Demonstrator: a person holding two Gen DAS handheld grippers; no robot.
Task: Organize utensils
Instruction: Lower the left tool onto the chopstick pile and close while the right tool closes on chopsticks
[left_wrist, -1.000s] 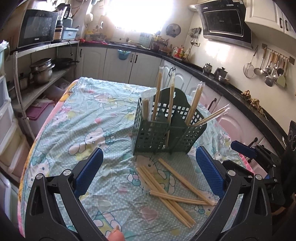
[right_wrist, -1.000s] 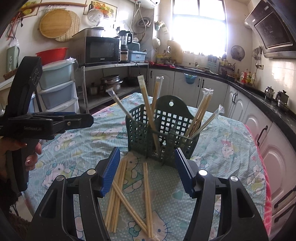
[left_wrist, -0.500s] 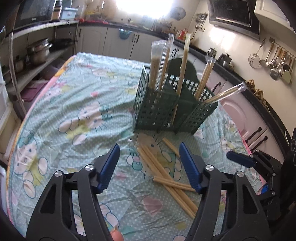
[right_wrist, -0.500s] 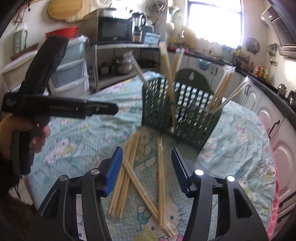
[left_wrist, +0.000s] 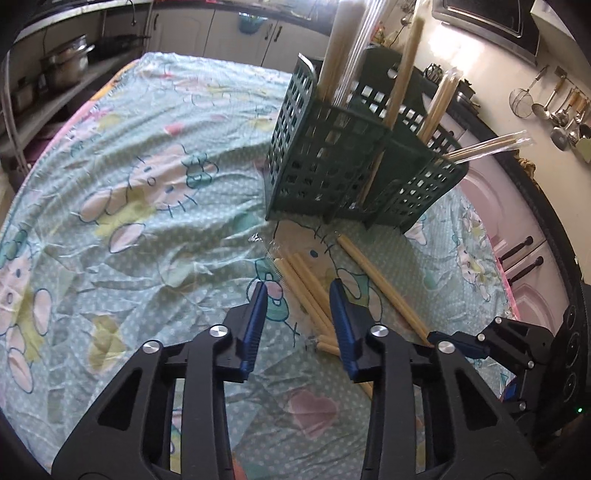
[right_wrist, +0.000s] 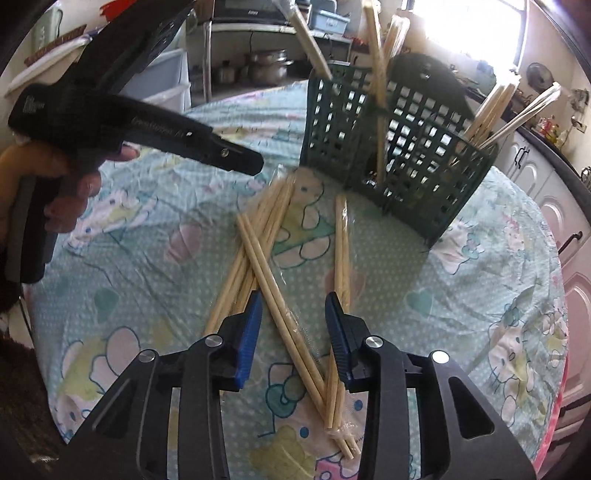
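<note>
Both my left tool (left_wrist: 297, 295) and right tool (right_wrist: 293, 304) are closing around chopsticks (right_wrist: 258, 236) lying on the bench (left_wrist: 129, 221), pads apart

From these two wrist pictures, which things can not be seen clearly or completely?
- Left wrist view: the right gripper shows from the side only, so its jaw gap is hidden.
- Left wrist view: the loose chopsticks run under the left gripper; their near ends are covered.
- Both views: tops of the chopsticks in the green basket are cut by the upper edge.
</note>
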